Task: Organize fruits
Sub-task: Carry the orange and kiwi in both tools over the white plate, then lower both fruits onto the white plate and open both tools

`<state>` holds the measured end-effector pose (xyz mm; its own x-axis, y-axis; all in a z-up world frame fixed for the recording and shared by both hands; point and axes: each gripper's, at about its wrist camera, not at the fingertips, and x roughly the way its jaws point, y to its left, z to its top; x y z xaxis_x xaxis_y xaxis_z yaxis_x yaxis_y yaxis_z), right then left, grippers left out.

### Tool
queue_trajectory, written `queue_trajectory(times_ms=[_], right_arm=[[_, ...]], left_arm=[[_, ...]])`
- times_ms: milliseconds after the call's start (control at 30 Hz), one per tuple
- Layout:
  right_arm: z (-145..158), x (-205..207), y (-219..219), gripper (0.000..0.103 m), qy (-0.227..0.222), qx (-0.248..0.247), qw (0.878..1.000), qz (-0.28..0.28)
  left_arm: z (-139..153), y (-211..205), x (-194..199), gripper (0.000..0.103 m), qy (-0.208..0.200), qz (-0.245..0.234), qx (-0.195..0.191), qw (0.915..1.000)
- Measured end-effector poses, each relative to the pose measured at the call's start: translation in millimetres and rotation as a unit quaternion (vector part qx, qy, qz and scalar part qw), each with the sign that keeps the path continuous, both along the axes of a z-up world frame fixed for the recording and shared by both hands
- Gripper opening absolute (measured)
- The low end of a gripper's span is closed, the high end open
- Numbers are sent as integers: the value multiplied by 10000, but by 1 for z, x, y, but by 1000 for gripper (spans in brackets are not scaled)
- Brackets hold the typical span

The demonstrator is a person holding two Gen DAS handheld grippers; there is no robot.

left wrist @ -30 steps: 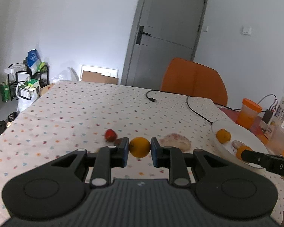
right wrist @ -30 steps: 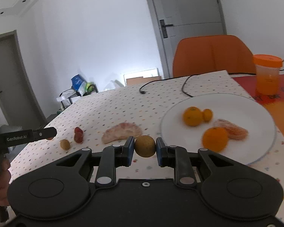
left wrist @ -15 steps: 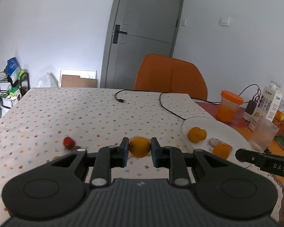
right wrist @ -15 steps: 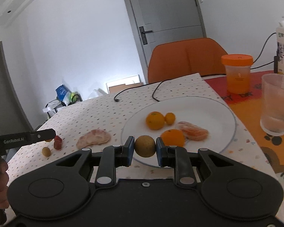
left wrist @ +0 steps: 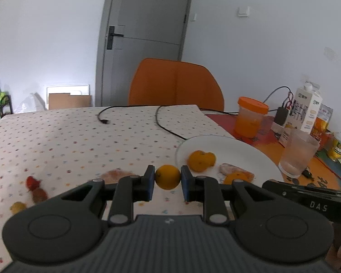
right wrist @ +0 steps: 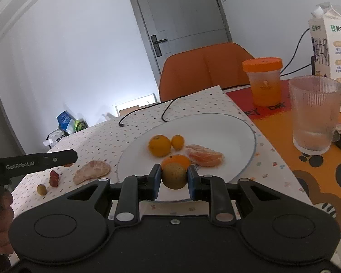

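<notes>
A: Where was the white plate [right wrist: 243, 134]?
B: On the desk [left wrist: 56, 136], with oranges on it.
A: And the right gripper [right wrist: 174, 178]?
B: Over the plate's near rim, its fingers clenched on a brown round fruit [right wrist: 174, 175].
A: The left gripper [left wrist: 167, 180]?
B: Left of the plate, grasping a small orange [left wrist: 167, 177] between its fingers.
</notes>
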<state>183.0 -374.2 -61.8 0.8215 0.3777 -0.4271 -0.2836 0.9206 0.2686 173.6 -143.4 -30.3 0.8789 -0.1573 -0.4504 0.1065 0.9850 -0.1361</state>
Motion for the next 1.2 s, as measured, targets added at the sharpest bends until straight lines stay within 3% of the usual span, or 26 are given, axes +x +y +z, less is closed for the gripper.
queue_trajectory(times_ms=[467, 600, 800, 1200], right_arm=[[-6, 15, -21, 23, -20, 133, 9998, -135], [-5, 14, -24, 31, -70, 134, 9996, -229], [-5, 14, -30, 31, -41, 157, 9995, -282], [-4, 12, -22, 37, -8, 149, 9996, -259]], left_arm=[[-12, -34, 25, 23, 149, -244, 127, 9995], [-12, -43, 30, 23, 154, -340, 122, 9992], [-13, -50, 34, 23, 205, -433, 93, 9988], [-12, -25, 24, 31, 316, -129, 47, 9994]])
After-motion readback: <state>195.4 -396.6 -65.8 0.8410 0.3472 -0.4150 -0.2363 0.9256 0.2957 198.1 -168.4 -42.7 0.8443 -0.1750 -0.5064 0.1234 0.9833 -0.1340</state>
